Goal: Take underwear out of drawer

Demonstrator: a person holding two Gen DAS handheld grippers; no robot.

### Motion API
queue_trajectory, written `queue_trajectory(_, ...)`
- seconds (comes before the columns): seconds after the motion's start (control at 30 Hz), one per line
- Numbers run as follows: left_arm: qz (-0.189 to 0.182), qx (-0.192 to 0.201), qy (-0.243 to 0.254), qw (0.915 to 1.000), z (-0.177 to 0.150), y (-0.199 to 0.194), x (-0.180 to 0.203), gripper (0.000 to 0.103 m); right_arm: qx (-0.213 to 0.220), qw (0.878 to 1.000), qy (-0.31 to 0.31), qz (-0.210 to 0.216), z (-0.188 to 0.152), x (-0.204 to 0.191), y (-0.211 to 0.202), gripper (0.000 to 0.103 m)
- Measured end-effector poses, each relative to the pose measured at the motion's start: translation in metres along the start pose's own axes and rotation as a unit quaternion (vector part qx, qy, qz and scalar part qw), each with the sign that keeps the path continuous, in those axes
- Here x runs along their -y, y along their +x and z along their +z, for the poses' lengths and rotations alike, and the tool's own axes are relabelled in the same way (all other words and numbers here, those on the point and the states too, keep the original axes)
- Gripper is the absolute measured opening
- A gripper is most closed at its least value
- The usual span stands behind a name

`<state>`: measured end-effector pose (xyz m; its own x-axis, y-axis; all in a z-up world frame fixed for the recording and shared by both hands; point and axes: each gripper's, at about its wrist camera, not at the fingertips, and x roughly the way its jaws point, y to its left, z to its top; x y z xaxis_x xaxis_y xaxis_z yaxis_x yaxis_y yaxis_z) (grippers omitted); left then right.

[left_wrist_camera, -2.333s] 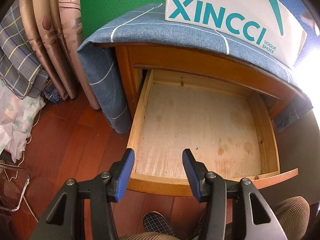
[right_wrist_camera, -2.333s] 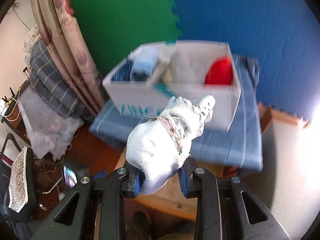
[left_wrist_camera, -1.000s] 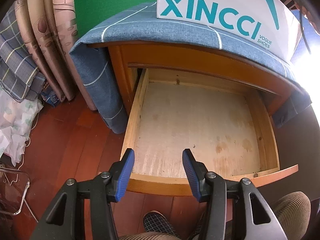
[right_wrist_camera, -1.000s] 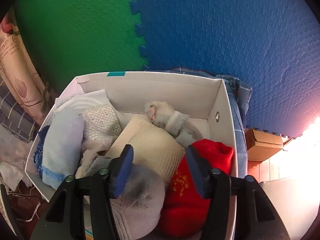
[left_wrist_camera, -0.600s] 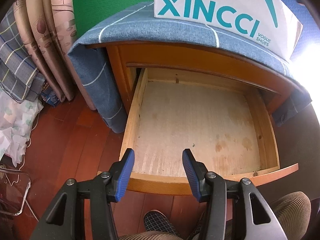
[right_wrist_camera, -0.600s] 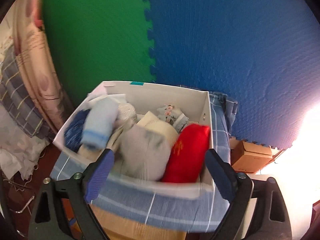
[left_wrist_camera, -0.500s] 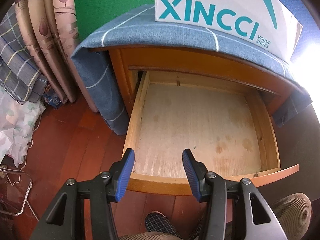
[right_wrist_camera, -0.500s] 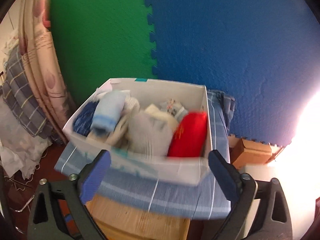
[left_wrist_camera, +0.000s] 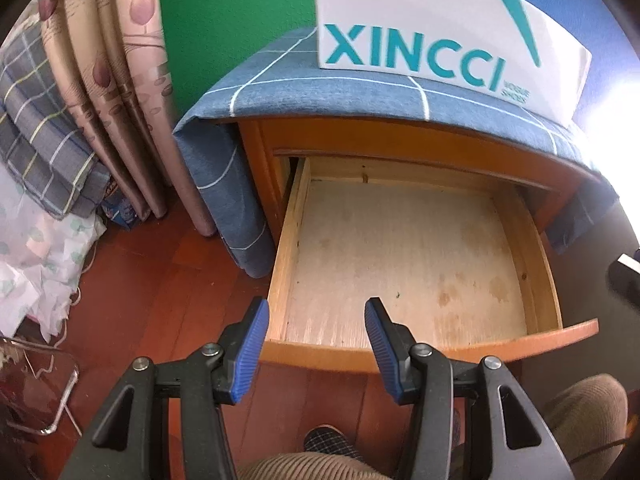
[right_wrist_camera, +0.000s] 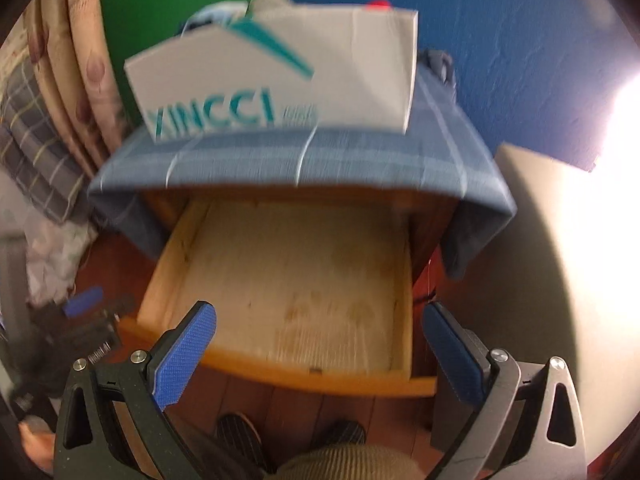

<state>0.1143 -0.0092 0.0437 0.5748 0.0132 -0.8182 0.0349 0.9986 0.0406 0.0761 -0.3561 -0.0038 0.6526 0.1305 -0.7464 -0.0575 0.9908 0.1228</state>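
Your drawer (left_wrist_camera: pixel 400 248) lies bare, underwear already in the box (right_wrist_camera: pixel 280 80); both grippers, left (left_wrist_camera: pixel 316 344) and right (right_wrist_camera: pixel 320 356), gape empty, the right's jaws just opened.

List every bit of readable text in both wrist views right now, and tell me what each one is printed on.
"XINCCI": large teal letters on the front of the white shoe box that stands on the blue checked cloth over the wooden cabinet.
Small teal print just right of that brand name: two short lines, too blurred to read.
In the right wrist view the same brand shows, smeared by motion.
No other text is legible.
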Motion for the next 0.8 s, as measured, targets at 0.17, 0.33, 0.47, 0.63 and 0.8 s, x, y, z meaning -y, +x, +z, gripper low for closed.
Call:
queue_trajectory(0.17,-0.007,0.007,0.028,0.9995,-0.004,-0.007,0.011,0.051,-0.016,1.000,-0.005,0.013,-0.015,-0.008,0.012,0.102)
queue_trajectory(0.33,-0.009,0.012,0.025,0.9996,-0.006,-0.009,0.009,0.051,-0.032,0.999,-0.012,0.023,-0.023,-0.015,0.025,0.102)
queue_trajectory(0.47,-0.017,0.003,0.014,0.9997,-0.005,-0.006,0.005,0.051,-0.046,0.998,-0.015,0.030,-0.030,-0.018,0.033,0.102)
queue_trajectory(0.63,-0.011,0.001,0.004,0.9999,-0.004,-0.004,0.003,0.051,-0.053,0.998,-0.011,0.034,-0.031,-0.018,0.039,0.102)
queue_trajectory(0.8,-0.001,0.000,0.009,1.0000,-0.005,-0.003,0.007,0.051,-0.054,0.998,-0.004,0.037,-0.035,-0.016,0.043,0.102)
